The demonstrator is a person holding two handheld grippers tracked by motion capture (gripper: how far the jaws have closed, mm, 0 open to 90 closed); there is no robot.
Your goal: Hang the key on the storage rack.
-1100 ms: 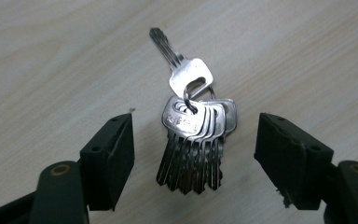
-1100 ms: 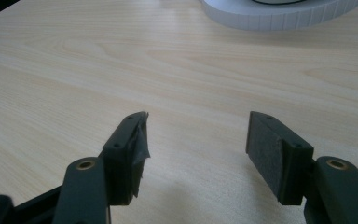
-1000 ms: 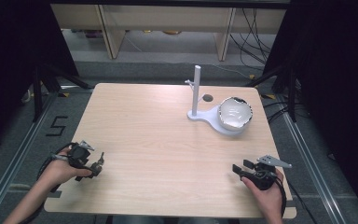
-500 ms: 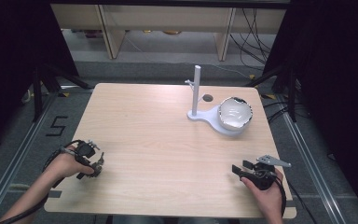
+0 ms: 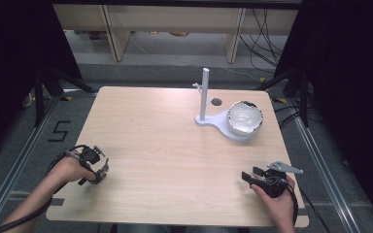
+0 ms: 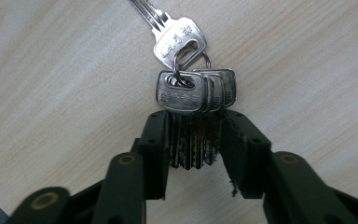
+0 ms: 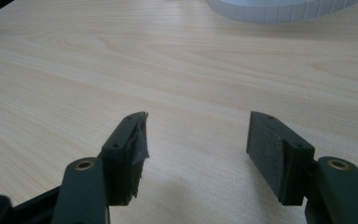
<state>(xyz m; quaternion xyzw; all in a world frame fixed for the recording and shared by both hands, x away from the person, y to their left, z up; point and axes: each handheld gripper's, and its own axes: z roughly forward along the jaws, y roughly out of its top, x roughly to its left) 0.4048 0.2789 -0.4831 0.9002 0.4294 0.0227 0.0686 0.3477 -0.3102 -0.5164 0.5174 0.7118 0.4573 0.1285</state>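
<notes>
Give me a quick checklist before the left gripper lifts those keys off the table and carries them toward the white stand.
1. Left gripper shut on the bunch of keys: ok, the blades sit between the jaws.
2. Whole bunch held: not ok, one key lies loose on the ring, outside the jaws.
3. Right gripper open and holding nothing: ok.
4. Table bare between the keys and the white stand: ok.
5. Hook on the stand free: cannot tell, too small.

A dark "5" (image 5: 59, 131) is marked on the grey floor at about nine o'clock from the counter (image 5: 150, 126), while the stamped lettering on the keys (image 6: 193, 91) is too blurred to read.
</notes>
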